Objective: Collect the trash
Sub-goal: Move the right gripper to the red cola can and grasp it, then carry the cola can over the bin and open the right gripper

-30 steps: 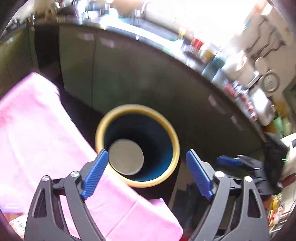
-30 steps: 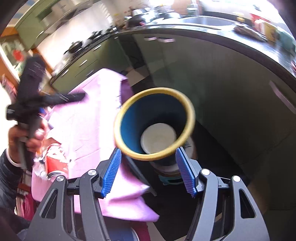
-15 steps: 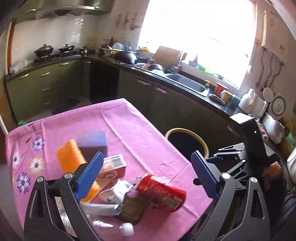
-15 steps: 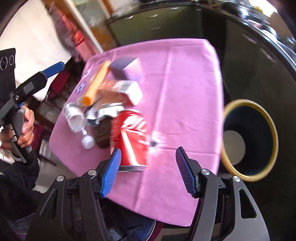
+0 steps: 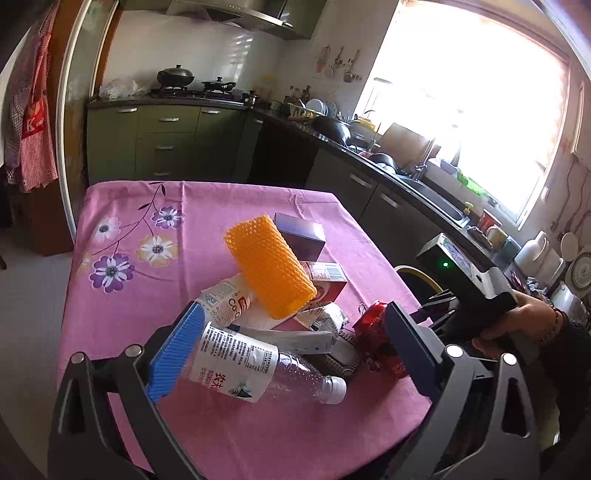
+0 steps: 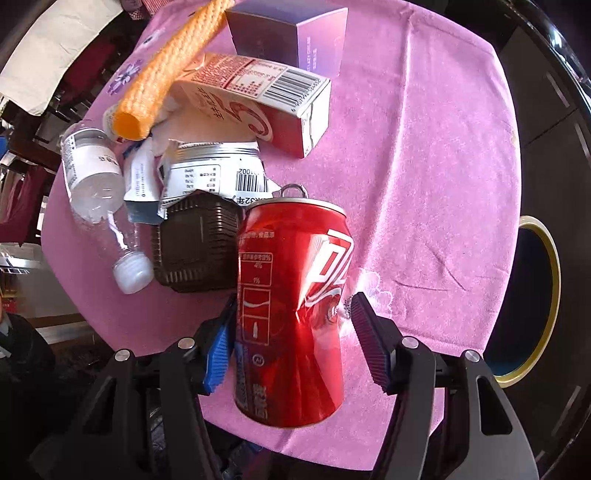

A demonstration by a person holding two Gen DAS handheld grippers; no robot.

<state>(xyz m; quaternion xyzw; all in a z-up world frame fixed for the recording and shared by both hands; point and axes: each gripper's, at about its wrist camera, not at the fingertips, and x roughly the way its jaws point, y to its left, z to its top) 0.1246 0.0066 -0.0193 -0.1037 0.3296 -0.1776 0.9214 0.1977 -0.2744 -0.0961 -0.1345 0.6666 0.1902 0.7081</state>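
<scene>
Red can (image 6: 291, 314) now sits between the open right gripper (image 6: 295, 347); left gripper (image 5: 291, 350) stays open.

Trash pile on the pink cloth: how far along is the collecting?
Done: nothing I can confirm; the bin beside the table shows no contents from here. In hand: nothing yet. The right claw is open around the red can, not clamped; the left claw is open over the clear bottle. Left: can, bottle, milk carton, orange mesh roll, purple box, wrappers.
</scene>
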